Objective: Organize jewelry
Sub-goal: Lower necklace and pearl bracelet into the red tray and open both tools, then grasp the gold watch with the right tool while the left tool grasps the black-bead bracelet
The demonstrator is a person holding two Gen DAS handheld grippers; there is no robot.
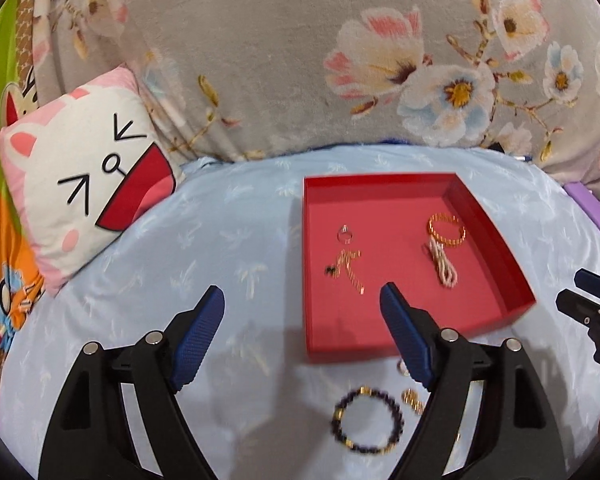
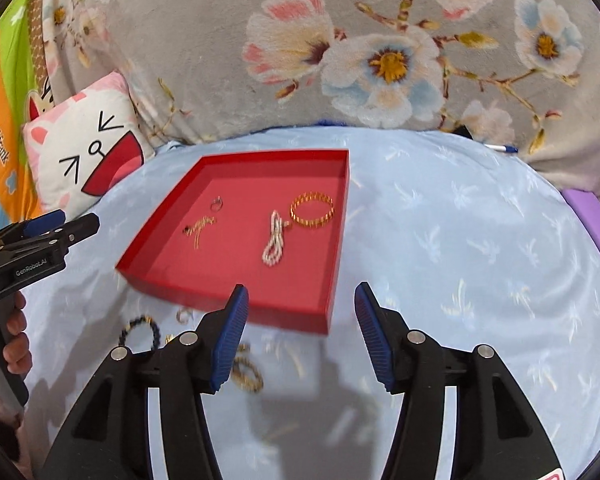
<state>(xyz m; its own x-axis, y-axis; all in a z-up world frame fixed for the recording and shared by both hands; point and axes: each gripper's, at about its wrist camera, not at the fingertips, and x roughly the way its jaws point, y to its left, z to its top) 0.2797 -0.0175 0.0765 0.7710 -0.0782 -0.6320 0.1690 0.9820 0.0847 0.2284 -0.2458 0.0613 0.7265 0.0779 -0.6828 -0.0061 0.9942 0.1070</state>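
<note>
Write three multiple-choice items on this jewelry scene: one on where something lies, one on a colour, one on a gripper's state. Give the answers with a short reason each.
1. Where does the gold bangle lie?
A. On the blue cloth outside the tray
B. Inside the red tray, near its right wall
C. On the cat pillow

2. What colour are the pads of the right gripper?
A. Blue
B. Yellow
C. White

3. What is the state of the left gripper?
A. Shut on the dark beaded bracelet
B. Shut on the tray's rim
C. Open, with nothing gripped

Answers:
1. B: the bangle rests on the tray floor beside the pearl strand.
2. A: both ribbed pads are blue on black fingers.
3. C: its jaws stand wide apart, and the dark beaded bracelet lies on the blue cloth below them.
</note>
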